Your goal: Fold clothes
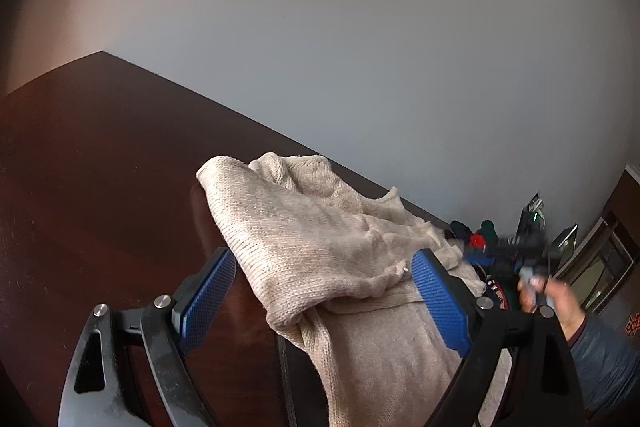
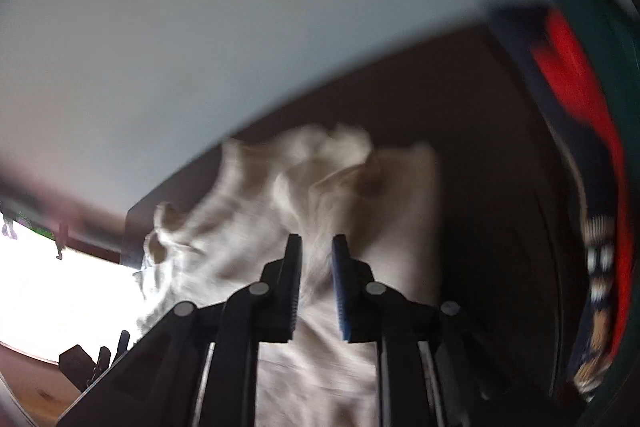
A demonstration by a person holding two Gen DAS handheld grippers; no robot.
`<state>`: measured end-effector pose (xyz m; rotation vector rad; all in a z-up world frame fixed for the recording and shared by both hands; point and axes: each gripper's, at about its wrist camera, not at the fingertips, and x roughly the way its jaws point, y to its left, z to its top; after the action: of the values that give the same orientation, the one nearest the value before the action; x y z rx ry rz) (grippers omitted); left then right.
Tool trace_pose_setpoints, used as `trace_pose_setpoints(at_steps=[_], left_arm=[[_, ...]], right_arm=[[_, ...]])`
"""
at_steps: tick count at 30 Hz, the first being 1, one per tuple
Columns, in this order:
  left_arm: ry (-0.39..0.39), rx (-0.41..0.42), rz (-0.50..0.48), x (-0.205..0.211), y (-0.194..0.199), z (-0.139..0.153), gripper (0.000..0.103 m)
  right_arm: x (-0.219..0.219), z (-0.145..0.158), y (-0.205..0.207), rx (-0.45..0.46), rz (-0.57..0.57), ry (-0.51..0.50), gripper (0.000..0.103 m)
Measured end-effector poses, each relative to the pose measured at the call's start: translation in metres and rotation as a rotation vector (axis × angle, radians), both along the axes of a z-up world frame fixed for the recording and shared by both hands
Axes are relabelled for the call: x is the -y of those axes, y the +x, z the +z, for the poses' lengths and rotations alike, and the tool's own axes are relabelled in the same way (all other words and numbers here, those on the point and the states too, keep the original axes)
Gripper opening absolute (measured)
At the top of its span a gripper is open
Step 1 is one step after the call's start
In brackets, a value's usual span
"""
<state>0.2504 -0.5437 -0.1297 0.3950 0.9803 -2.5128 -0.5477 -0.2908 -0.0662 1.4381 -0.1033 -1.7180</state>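
1. Fingers first: your left gripper (image 1: 324, 291) had its blue pads spread wide, one on each side of the beige knit sweater (image 1: 320, 239), and neither pad pressed on it. Your right gripper (image 2: 316, 287) had its jaws drawn close together with a narrow gap, a strip of the sweater (image 2: 320, 187) showing in that gap; the picture was too blurred to tell whether the pads pinched the cloth.
2. You worked over a dark reddish-brown wooden table (image 1: 100, 167) that ran up against a plain pale wall (image 1: 360, 47). A bright window (image 2: 60, 287) showed at the left of the right wrist view.
3. You had the sweater lying crumpled on the table, bunched into folds at its far end and running back under both grippers.
4. You had a pile of other clothes (image 2: 580, 99), red, dark green and patterned navy, at the right edge of the table, well apart from the sweater's bunched end.
5. Your right hand (image 1: 560, 303), in a grey sleeve (image 1: 604, 359), showed blurred at the right of the left wrist view, beyond the right pad of the left gripper.
6. Nothing lay between your grippers and the sweater.
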Motion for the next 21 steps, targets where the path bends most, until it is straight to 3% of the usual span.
trace_pose_setpoints(at_steps=[3,8,11,15,17,21], left_arm=[[0.012,-0.001,0.005,0.002,0.0,-0.001,0.092],[0.011,-0.005,0.029,0.004,0.002,-0.002,0.092],[-0.007,-0.023,0.086,0.004,0.013,0.0,0.092],[-0.014,-0.039,0.206,0.004,0.043,0.006,0.092],[-0.027,0.062,0.188,-0.001,0.036,0.01,0.092],[-0.055,0.278,0.14,-0.011,0.019,0.017,0.092]], right_arm=[[-0.019,-0.004,-0.002,0.008,-0.011,-0.01,0.03],[-0.022,0.008,0.003,-0.026,-0.003,-0.053,0.064],[-0.01,0.013,0.02,-0.006,0.021,-0.123,0.068],[-0.027,0.011,0.049,0.098,0.075,-0.213,0.073],[-0.049,0.01,0.064,0.165,0.115,-0.269,0.075],[-0.1,0.014,0.078,0.205,0.134,-0.331,0.084]])
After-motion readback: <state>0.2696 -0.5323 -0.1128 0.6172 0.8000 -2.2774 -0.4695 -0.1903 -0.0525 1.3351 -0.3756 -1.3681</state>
